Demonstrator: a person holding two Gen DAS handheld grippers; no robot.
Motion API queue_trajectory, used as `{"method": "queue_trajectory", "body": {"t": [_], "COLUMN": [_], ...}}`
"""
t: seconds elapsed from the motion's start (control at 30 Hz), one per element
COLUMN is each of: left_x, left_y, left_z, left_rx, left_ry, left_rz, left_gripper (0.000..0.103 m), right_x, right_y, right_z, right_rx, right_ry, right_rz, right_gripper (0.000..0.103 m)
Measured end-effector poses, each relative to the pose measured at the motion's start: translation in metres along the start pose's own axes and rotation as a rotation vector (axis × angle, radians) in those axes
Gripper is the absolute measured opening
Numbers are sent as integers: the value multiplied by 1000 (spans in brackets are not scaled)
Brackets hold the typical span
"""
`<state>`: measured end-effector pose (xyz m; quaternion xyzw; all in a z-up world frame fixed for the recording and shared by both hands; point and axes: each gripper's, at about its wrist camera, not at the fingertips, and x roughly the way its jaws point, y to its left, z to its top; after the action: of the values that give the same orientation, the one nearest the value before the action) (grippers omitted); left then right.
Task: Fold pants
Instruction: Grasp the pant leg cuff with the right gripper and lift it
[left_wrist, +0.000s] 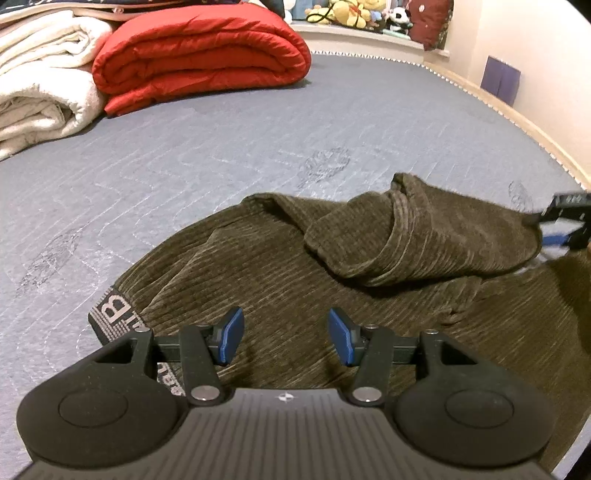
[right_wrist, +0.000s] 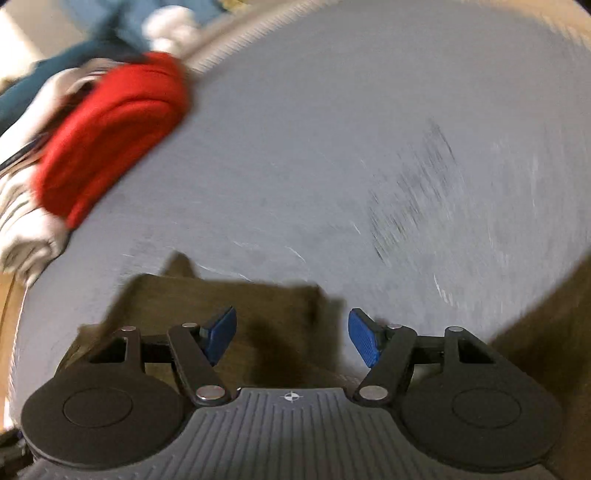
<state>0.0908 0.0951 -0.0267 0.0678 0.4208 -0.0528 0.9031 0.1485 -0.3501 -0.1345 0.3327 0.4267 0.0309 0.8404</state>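
So the pants (left_wrist: 332, 258), a brown ribbed pair, are spread on the grey bed (left_wrist: 221, 147), with the lettered waistband (left_wrist: 114, 314) lying at the near left edge in the left wrist view. One leg end (left_wrist: 406, 236) is seen flopped back over the rest in a loose, lumpy fold, not lined up with anything yet.

The left gripper (left_wrist: 286, 338) is held just above the cloth near the waistband, jaws apart, nothing pinched between the blue pads (left_wrist: 232, 336). The right gripper (right_wrist: 291, 338) is released too: its jaws stand wide, with only a corner of brown fabric (right_wrist: 221, 295) under them and nothing clamped. That view is badly smeared, so not much more can be made out there. A folded red quilt (left_wrist: 199, 55) and a cream blanket (left_wrist: 40, 74) are parked at the far side of the bed, well clear.

Best guess: this is between grabs, first fold dropped but messy. What's probably called for next is a fresh pinch at the waistband with the left, another at the flopped leg end with the right, then the layer pulled flat so the edges get matched. Bunching is the likely risk with fabric this floppy.
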Motion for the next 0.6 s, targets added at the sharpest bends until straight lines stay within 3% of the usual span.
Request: {"method": "queue_trajectory", "body": {"t": [0.03,0.1,0.17,0.23,0.3,0.37,0.4,0.47,0.53,0.6], "left_x": [-1,-3,-6,-10,-13,-13,-13,-10,-7,-5], "left_y": [0,-1,-4,-6,-8,-9,-9,-10,-12,-13], "left_z": [1,5,9,14,18,22,23,25,24,23], "left_rx": [-6,-18,-31,-47,-65,-77,-79,-79,-76,-75], "left_ry": [-6,-20,-42,-68,-90,-100,-100,-95,-85,-76], "left_rz": [-7,-20,-35,-55,-73,-84,-86,-84,-78,-76], "left_gripper": [56,56,56,56,56,56,56,56,56,56], "right_x": [5,5,-7,-31,-61,-86,-93,-88,-71,-58], "right_y": [-5,-7,9,37,69,93,101,106,103,97], "right_z": [-1,-5,-10,-22,-46,-84,-106,-147,-174,-186], "right_rx": [28,17,-74,-289,-559,-851,-985,-1181,-1294,-1348], "right_ry": [15,5,-56,-170,-268,-294,-261,-80,59,120], "right_rz": [9,50,58,103,250,427,492,551,487,399], "right_gripper": [62,18,12,11,9,9,9,9,10,12]}}
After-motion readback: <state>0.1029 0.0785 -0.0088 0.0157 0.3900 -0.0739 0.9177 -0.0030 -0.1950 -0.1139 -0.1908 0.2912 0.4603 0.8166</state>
